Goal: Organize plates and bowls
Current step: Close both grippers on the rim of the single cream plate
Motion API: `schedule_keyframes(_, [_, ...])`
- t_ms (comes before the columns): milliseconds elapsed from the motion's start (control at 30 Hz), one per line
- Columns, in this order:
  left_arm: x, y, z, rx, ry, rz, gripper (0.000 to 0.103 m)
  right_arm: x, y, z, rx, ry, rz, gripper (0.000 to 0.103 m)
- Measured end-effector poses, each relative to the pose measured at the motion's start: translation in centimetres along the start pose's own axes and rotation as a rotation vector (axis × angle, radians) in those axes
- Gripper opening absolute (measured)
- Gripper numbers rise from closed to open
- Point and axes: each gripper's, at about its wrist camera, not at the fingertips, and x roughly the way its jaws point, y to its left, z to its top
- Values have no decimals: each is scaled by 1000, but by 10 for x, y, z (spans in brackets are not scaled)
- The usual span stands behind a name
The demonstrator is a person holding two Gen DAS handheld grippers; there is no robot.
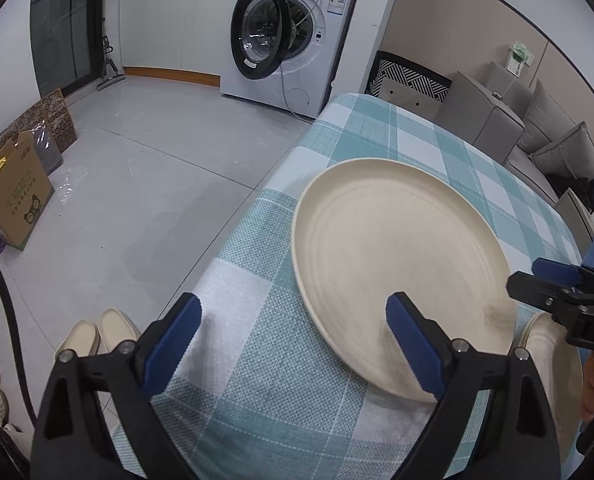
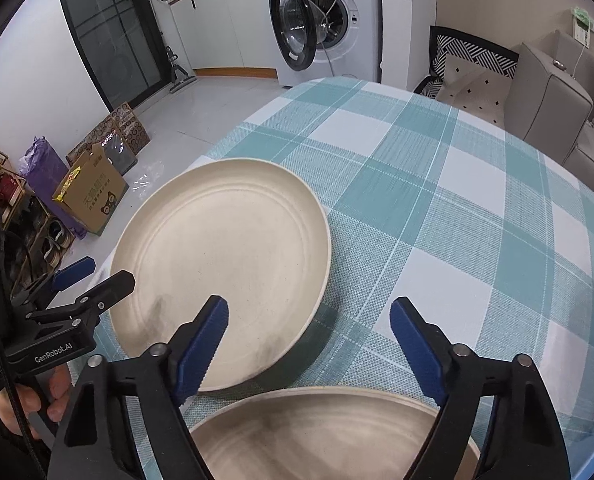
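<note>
Jaws of the left gripper [image 1: 293, 344] stand spread, pinching nothing: one blue pad hangs over the edge of the worktop with its teal-and-white checked cloth [image 1: 381, 128], the other hangs over the near part of a large round cream plate [image 1: 393, 256]. That plate's near rim lies between the two pads, apart from both as far as the view tells.

Jaws of the right gripper [image 2: 309, 340] are spread too and grip nothing. Its left pad hangs over the near right part of the same large cream plate [image 2: 225, 256]; its right pad hangs over bare cloth [image 2: 437, 184]. Below and between these jaws, nearest the camera, lies a second round cream plate [image 2: 329, 436], just beside the first with a strip of cloth between them. In the left view this second plate [image 1: 553, 364] shows only as a sliver to the right of the left jaws, under the right gripper [image 1: 553, 284].

Beyond both pairs of jaws, past the far end of the worktop, stands a white front-loading washing machine [image 1: 297, 32] with its door swung open.
</note>
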Motion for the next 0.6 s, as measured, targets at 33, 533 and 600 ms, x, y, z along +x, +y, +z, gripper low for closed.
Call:
schedule_keyframes(33, [0,-1,0,10,-1,-3,92,2,0,0,-2,4,0,78])
schedule_keyframes(533, [5,-4,-5,27,5,-23,63,19,8,2,-37,38,4,51])
schedule_keyframes(600, [5,-4,-6,26,4,-29,58,20,9,2,-40,38,1,49])
